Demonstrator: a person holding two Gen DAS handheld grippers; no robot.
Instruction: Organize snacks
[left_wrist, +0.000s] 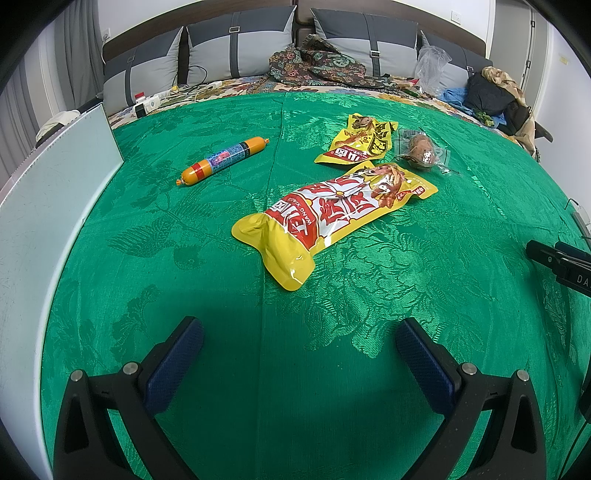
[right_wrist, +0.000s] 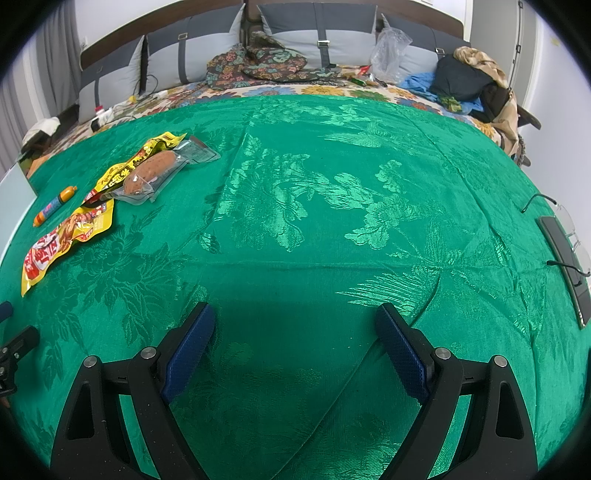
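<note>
1. The left gripper hangs over the green cloth with its blue pads spread wide, holding nothing and touching nothing.
2. Ahead of it and just right of centre lies the large yellow-and-red snack bag; the orange sausage stick sits further ahead to the left.
3. Beyond the big bag are a smaller yellow packet and a clear-wrapped sausage, side by side.
4. The right gripper is equally wide apart and empty; all snacks lie well off to its left.
</note>
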